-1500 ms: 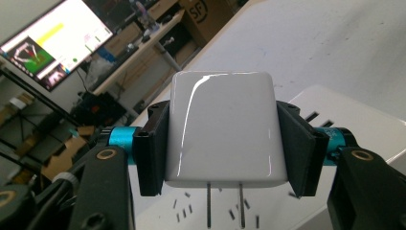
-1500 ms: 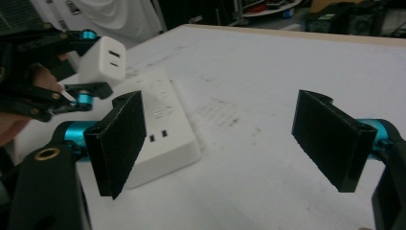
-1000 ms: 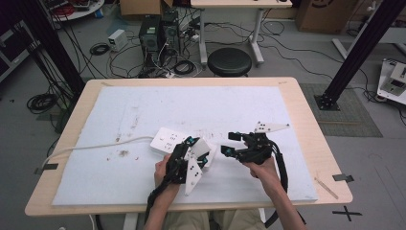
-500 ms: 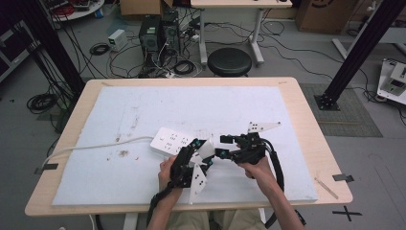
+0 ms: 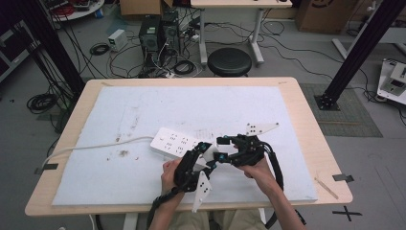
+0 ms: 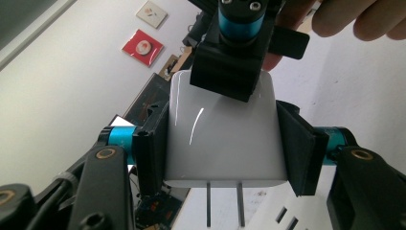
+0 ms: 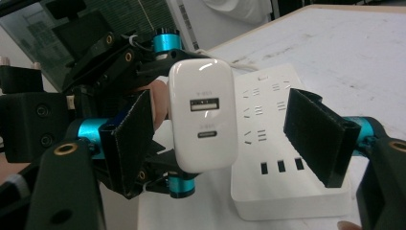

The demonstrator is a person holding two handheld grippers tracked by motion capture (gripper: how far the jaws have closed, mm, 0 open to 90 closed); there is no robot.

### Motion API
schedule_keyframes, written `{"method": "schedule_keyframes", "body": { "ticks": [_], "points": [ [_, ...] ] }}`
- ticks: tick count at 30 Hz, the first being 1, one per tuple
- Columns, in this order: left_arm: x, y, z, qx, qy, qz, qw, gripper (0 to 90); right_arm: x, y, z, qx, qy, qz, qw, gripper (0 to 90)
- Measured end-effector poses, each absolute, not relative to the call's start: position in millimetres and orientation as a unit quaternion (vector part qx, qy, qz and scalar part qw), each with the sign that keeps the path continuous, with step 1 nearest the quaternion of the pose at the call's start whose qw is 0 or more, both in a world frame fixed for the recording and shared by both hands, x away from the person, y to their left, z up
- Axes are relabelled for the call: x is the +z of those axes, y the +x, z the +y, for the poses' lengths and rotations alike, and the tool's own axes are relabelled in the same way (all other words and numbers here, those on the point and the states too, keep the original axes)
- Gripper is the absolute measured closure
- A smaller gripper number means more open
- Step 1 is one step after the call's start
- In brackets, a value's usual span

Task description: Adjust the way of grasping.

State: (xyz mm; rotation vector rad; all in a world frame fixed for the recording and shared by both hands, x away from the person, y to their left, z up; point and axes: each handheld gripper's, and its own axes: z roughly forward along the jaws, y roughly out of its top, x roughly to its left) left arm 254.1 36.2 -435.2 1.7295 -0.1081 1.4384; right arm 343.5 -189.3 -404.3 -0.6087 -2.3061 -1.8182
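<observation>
Grey floor [image 5: 297, 52], black stool [image 5: 230, 61], tangled cables [image 5: 43, 101], wooden desk [image 5: 239, 4]

The white USB charger [image 6: 220, 139] is showing a glossy, smooth plastic shell that is catching streaks of light, and two bare metal prongs are sticking out of its lower face. The jaws of the left gripper [image 6: 222, 143] pressing on the charger's sides are looking like matt black plastic, with shiny blue metal-looking sleeves just outside them. Facing the charger's port side, the pads [image 7: 318, 136] of the right gripper [image 7: 225, 139] are showing a rough, dull black surface. Behind the charger, the power strip [image 7: 282, 158] is looking smooth, satin white plastic.
</observation>
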Motion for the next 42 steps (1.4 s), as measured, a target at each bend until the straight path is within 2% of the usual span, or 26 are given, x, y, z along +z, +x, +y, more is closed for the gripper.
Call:
{"method": "schedule_keyframes", "body": {
  "ticks": [8, 13, 14, 31, 42],
  "points": [
    [-435.3, 251.8, 33.4, 0.573, 0.69, -0.051, 0.44, 42.4, -405.0, 342.9, -186.1, -0.605, -0.176, -0.772, 0.084, 35.0],
    [-435.2, 251.4, 32.8, 0.57, 0.69, -0.052, 0.442, 42.4, -405.4, 343.0, -185.8, -0.606, -0.176, -0.771, 0.089, 36.6],
    [-435.1, 251.3, 32.7, 0.571, 0.69, -0.053, 0.441, 42.4, -405.6, 343.7, -186.7, -0.612, -0.175, -0.765, 0.098, 40.8],
    [-434.8, 251.8, 32.6, 0.569, 0.694, -0.057, 0.438, 42.4, -406.6, 344.8, -186.4, -0.607, -0.162, -0.769, 0.114, 59.7],
    [-435.8, 252.3, 31.8, 0.567, 0.696, -0.058, 0.436, 42.5, -406.8, 345.0, -186.4, -0.601, -0.156, -0.777, 0.106, 63.1]
  ]
}}
